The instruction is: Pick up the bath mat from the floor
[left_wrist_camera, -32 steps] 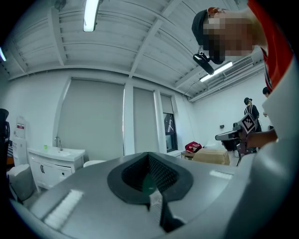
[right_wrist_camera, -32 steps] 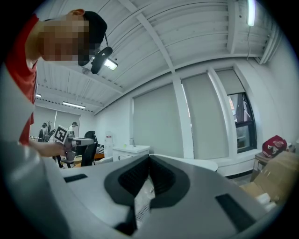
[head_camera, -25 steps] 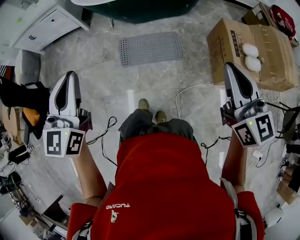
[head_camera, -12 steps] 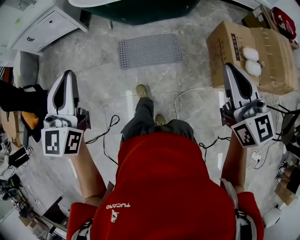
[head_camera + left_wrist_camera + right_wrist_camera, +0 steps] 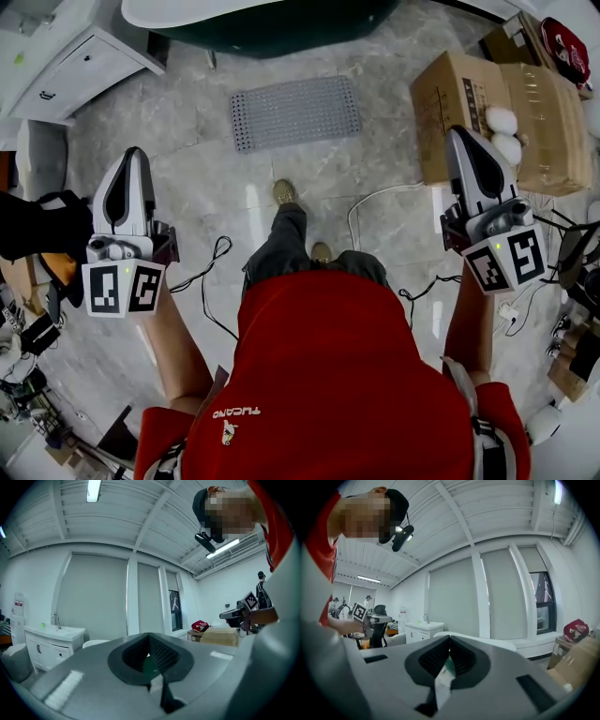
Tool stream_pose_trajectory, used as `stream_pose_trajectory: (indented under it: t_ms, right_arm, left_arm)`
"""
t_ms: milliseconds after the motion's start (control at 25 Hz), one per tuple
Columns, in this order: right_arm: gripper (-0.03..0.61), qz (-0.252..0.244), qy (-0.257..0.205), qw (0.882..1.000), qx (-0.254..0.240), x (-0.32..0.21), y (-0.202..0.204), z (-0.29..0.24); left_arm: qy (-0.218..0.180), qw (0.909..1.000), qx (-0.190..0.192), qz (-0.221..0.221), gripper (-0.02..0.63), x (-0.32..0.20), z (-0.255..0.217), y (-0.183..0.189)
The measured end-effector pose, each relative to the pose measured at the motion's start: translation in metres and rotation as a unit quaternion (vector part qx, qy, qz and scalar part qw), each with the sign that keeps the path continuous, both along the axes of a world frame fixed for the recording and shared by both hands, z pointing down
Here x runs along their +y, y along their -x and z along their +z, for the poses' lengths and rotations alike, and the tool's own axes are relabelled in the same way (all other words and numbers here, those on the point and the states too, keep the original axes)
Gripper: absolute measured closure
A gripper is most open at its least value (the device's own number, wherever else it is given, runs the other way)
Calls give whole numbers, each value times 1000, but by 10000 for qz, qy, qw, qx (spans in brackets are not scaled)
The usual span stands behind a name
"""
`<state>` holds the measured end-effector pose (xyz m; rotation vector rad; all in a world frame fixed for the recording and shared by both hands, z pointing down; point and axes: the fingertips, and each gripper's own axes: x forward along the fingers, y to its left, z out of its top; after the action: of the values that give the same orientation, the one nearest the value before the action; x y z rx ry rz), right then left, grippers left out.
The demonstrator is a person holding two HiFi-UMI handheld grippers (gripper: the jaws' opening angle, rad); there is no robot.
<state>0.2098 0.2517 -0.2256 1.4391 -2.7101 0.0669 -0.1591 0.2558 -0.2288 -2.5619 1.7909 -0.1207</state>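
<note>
**Two clenched tongs, one flat mat: where this could go sideways**

Both tongs are clamped shut with nothing in them. The left gripper (image 5: 138,155) and right gripper (image 5: 459,134) are held up on either side of me, noses aimed at the far wall, not down.

The bath mat (image 5: 296,112) lies flat on the floor (image 5: 187,178) just in front of the bathtub (image 5: 272,21), well apart from both grippers.

My worries:
- The mat hugs the tile, so I reckon a jaw could skate over the edge or just shove the mat along instead of getting under it.
- If I forget to open up first, I'm only poking it.
- The black cable (image 5: 208,272) and white cable (image 5: 367,199) loop near my shoe (image 5: 284,192), so that's a trip risk.

The floor is glossy grey marble-look tile and probably slick. There's a white cabinet (image 5: 80,61) to the left and cardboard boxes (image 5: 469,89) to the right.
</note>
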Motion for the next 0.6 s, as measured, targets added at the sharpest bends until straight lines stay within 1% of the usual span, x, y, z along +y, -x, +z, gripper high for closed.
stream_pose_trajectory:
  t_ms: [200,480,600]
  right_arm:
    - [577,223,23,9997,29,-55,17,-2]
    - [577,598,141,9981,-2,-114,37,7]
    - [575,721,197,9971,116,-136,44,14]
  left_arm:
    - [61,10000,-12,49,609,-58,5,25]
    - [95,9998,-81,149,609,-132,11,55]
    - [187,9995,-92,217,609,-158,21,65]
